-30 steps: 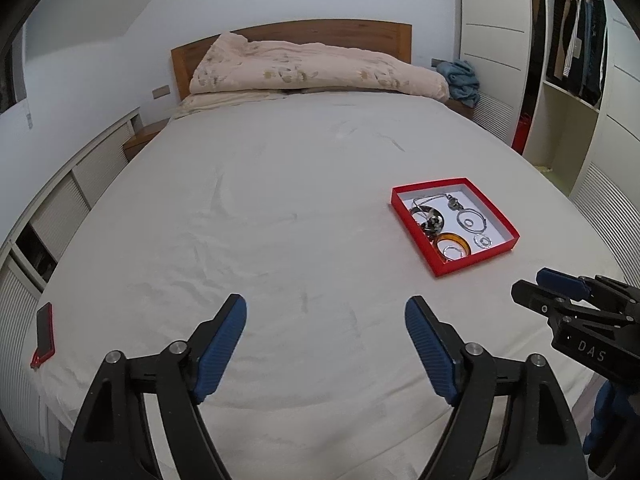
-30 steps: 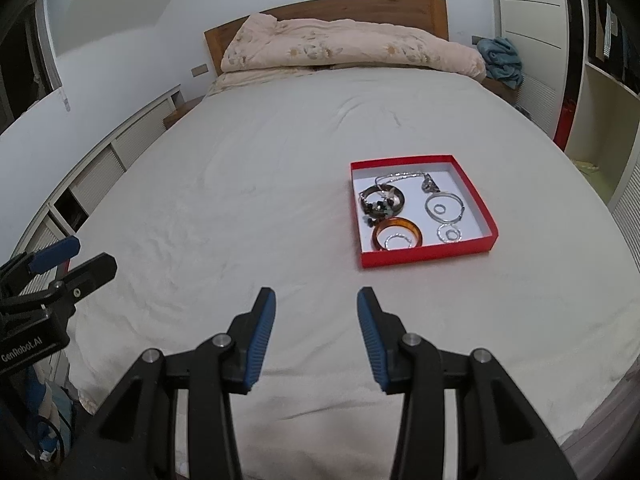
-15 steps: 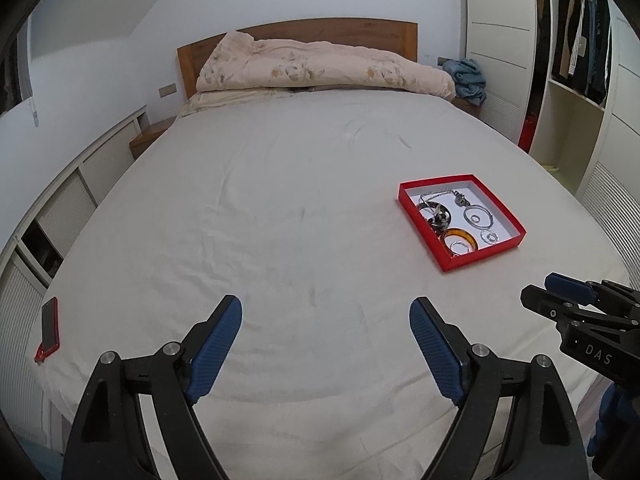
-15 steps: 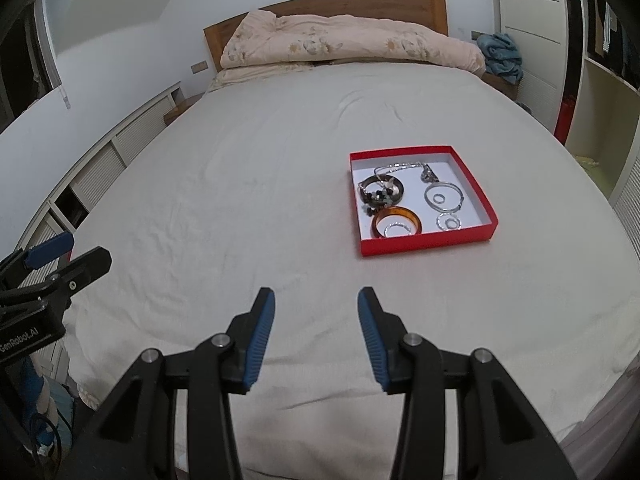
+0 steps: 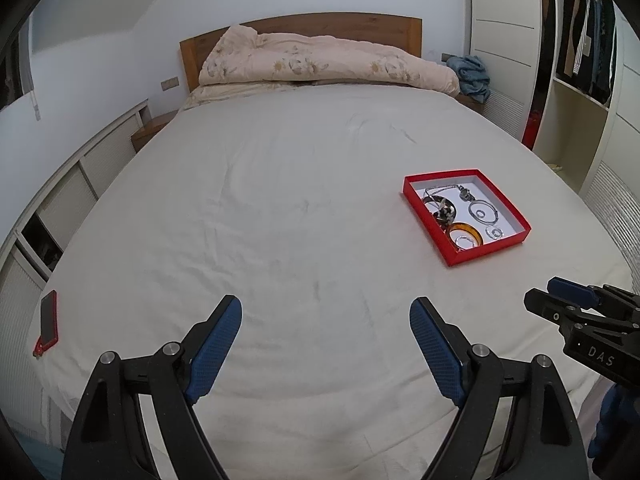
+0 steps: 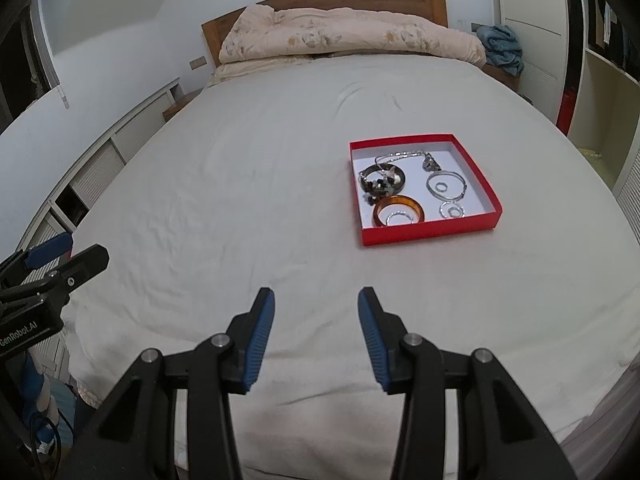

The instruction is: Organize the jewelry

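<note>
Fingers of both the left gripper [image 5: 325, 342] and right gripper [image 6: 316, 332] are spread and empty, poised over the bed [image 6: 248, 184] short of the red tray [image 6: 430, 232]. Inside it lie an amber bangle [image 6: 398, 203], silver hoops [image 6: 446, 186] and a beaded bracelet [image 6: 382, 182], gathered there for sorting.

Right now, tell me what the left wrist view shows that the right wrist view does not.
Left wrist view only: a red phone at the bed's left edge, and hanging clothes in the open wardrobe. Right wrist view only: the left tool from its side, marked GenRobot.AI. Both: the red box of jewelry, the folded duvet, and both tools open.
</note>
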The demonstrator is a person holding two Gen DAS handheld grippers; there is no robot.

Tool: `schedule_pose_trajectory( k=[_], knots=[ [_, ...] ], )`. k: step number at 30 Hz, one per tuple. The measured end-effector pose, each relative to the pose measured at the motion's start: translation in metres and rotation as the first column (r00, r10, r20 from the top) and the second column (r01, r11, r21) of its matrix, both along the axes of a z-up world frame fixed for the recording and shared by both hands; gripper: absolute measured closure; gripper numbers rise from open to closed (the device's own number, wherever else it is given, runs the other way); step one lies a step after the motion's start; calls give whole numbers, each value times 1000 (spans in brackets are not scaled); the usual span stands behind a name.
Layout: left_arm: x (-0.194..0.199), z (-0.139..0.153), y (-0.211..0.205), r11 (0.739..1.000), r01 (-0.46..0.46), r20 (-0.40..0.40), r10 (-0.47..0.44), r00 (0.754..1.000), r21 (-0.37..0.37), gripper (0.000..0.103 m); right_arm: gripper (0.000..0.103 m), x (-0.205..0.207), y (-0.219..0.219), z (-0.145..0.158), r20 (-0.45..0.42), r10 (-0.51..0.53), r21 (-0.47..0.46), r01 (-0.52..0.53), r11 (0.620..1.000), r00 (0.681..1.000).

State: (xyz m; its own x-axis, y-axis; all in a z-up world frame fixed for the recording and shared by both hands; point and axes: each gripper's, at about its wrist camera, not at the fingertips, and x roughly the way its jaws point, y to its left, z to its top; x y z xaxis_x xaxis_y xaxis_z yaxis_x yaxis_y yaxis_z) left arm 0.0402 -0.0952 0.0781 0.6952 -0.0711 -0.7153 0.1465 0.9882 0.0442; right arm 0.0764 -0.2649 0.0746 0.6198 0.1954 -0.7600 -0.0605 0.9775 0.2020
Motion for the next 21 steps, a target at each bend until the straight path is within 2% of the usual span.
schedule_pose_trajectory(
  k=[21],
  knots=[
    [5, -9, 4, 1000, 8, -36, -9, 999, -20, 18, 61, 0, -2, -4, -3, -5, -3, 4, 1000, 1000]
  ],
)
